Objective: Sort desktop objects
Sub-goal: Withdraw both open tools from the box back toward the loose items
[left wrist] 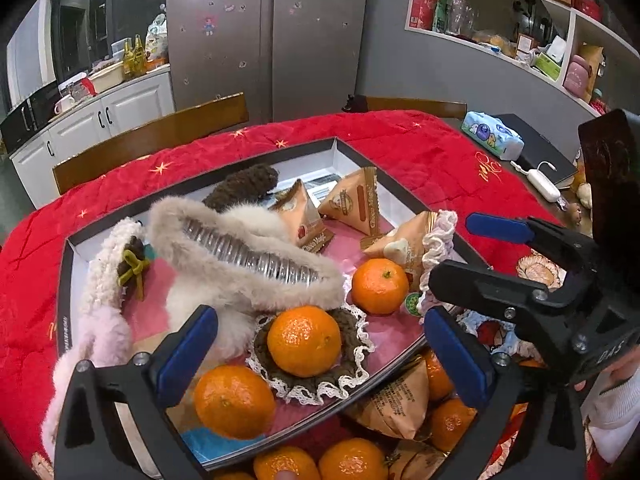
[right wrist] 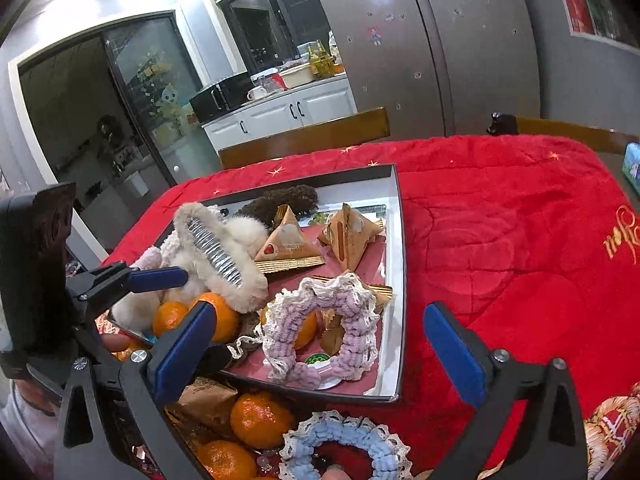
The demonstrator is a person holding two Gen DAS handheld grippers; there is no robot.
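A shallow box point(left wrist: 340, 148) point(right wrist: 394, 240) on the red cloth holds fuzzy hair clips point(left wrist: 248, 256) point(right wrist: 220, 256), scrunchies, triangular snack packs point(left wrist: 354, 204) point(right wrist: 288, 244) and tangerines point(left wrist: 304, 340). My left gripper point(left wrist: 320, 356) is open over a tangerine that lies on a brown lace scrunchie point(left wrist: 352, 376). My right gripper point(right wrist: 320, 352) is open, above a lilac scrunchie point(right wrist: 352, 320) at the box's near edge; it also shows in the left wrist view point(left wrist: 452, 252). More tangerines point(right wrist: 260, 420) and a blue scrunchie point(right wrist: 344, 444) lie in front of the box.
The red quilted cloth point(right wrist: 500, 240) covers the table. A tissue pack point(left wrist: 492, 134), a dark flat box point(left wrist: 536, 148) and a white device point(left wrist: 542, 184) lie at the far right. Wooden chair backs point(left wrist: 160, 136) stand behind the table.
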